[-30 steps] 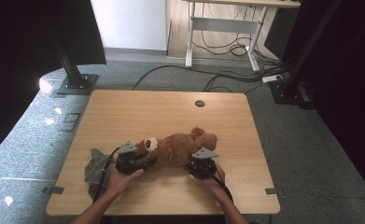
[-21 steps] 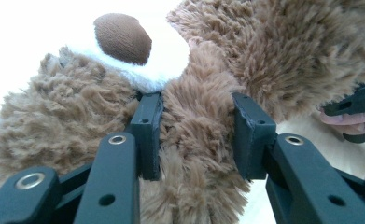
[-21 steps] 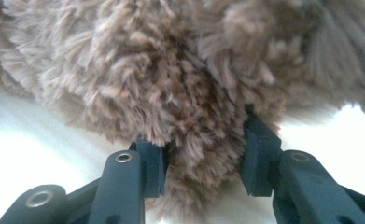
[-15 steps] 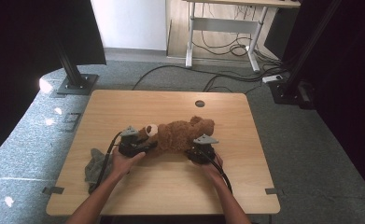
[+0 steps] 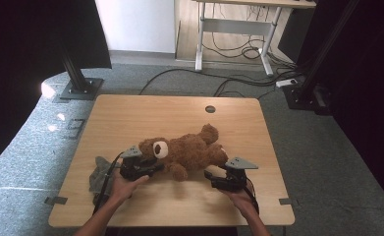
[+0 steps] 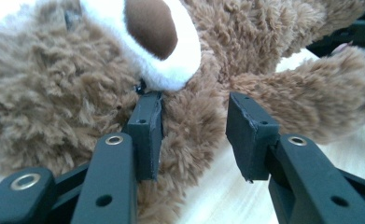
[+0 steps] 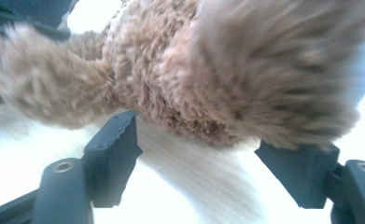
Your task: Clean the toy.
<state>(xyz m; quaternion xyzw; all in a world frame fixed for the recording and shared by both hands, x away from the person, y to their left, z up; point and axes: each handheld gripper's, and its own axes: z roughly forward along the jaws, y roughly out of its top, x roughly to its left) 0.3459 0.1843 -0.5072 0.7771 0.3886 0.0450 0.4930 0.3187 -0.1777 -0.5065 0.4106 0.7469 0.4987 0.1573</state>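
Observation:
A brown teddy bear (image 5: 192, 152) lies across the wooden table (image 5: 145, 118), head to the left and legs to the right. My left gripper (image 5: 151, 169) is at the head end. In the left gripper view its jaws (image 6: 193, 100) are shut on the fur under the bear's white muzzle (image 6: 171, 60), beside an arm (image 6: 311, 107). My right gripper (image 5: 211, 176) sits just in front of the bear's leg. Its jaws (image 7: 201, 135) have just been opening and stand wide. The leg (image 7: 273, 79) hangs above them, and the pads do not press on it.
A crumpled grey cloth (image 5: 100, 173) lies on the table left of my left hand, near the front left corner. A round cable hole (image 5: 209, 108) sits at the far middle. Stand bases and cables lie on the floor beyond the table.
The bear has been swung and shifted away from the front edge. My right gripper has opened off the bear's leg and drawn back toward the front edge. The left stays at the head.

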